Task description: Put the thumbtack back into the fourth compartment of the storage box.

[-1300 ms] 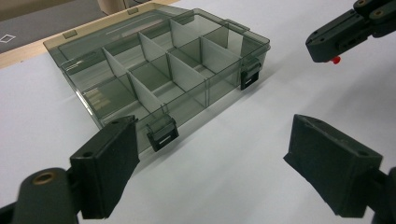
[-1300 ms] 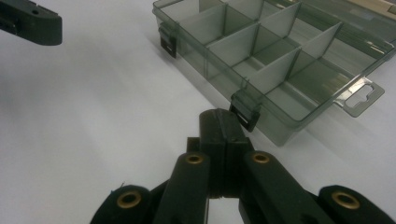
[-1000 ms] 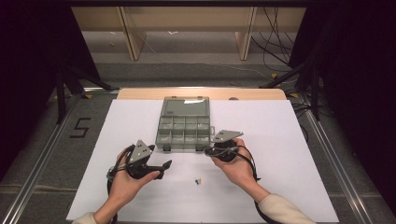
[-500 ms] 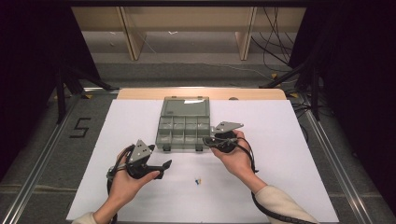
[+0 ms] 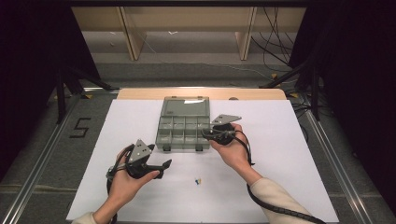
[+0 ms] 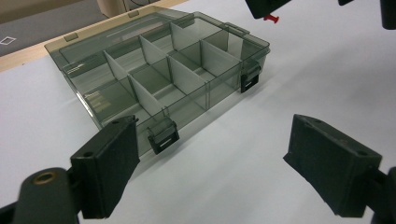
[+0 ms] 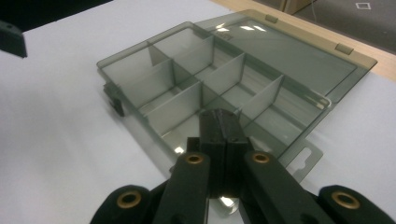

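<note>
- Box (image 5: 183,126) of smoky clear plastic sits open on my counter (image 5: 289,140), mid-width toward the far side, its lid (image 5: 184,105) laid flat behind it toward the wooden far edge.
- Dividers split the box into two rows of four compartments; I see nothing lying in any of them from either gripper view.
- Two dark latches (image 6: 163,137) hang on the near wall of the box, facing me.
- My left hand-held gripper (image 5: 156,168) is over the white sheet, near-left of the box and apart from it, with its jaws spread wide and nothing between them. Its own view looks across to the box's near-left corner, and the left jaw overlaps that corner in the frame.
- My right hand-held gripper (image 5: 207,133) is at the box's right end, with the jaws pressed tight together. In its own view the tips (image 7: 223,122) sit over the compartments nearest that end; whether they touch the plastic I cannot tell, and I see nothing pinched between them.
- A small pin (image 5: 198,180), bluish with a touch of yellow, lies on the sheet between my two forearms, well apart from the box and from both grippers. It is too small to make out further.
- A red pushpin (image 6: 270,18) lies on the sheet beyond the box's right end, seen in the left gripper view.
</note>
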